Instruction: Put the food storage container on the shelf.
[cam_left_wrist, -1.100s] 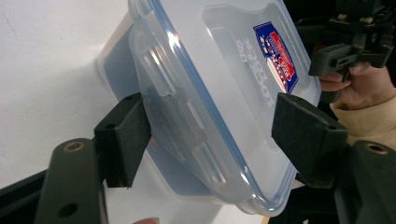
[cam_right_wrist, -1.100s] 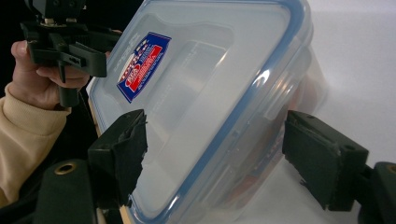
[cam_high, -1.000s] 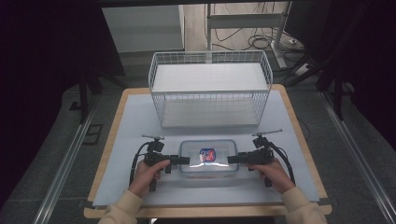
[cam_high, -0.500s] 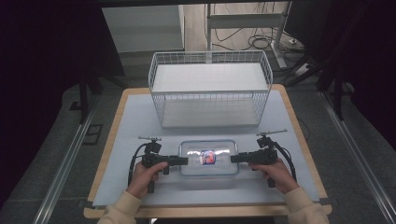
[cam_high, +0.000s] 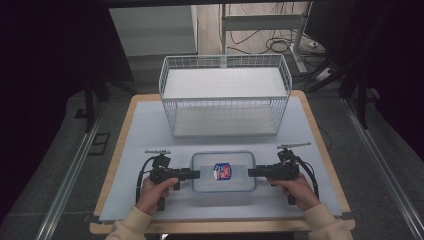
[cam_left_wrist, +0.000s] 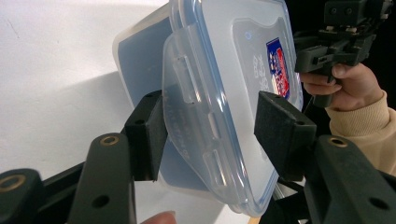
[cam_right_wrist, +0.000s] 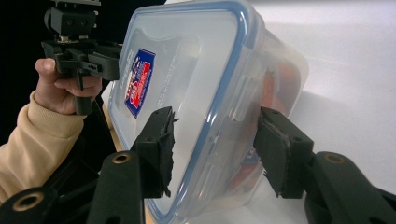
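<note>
We note the wire basket (cam_high: 225, 100) beyond the clear container (cam_high: 223, 172), whose long axis runs gripper to gripper. Left gripper (cam_left_wrist: 210, 133) and right gripper (cam_right_wrist: 215, 151), both just closing, straddle its end latches; neither yet clamps.

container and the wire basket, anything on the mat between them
Nothing: in the high view the mat is bare between the lidded plastic container and the white wire basket.

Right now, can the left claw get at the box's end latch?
Probably yes. The left claw already straddles the latch at the near end of the box, jaws just closing, one above the lid and one below. Nothing lies between; whether the pads press yet is unclear.
</note>
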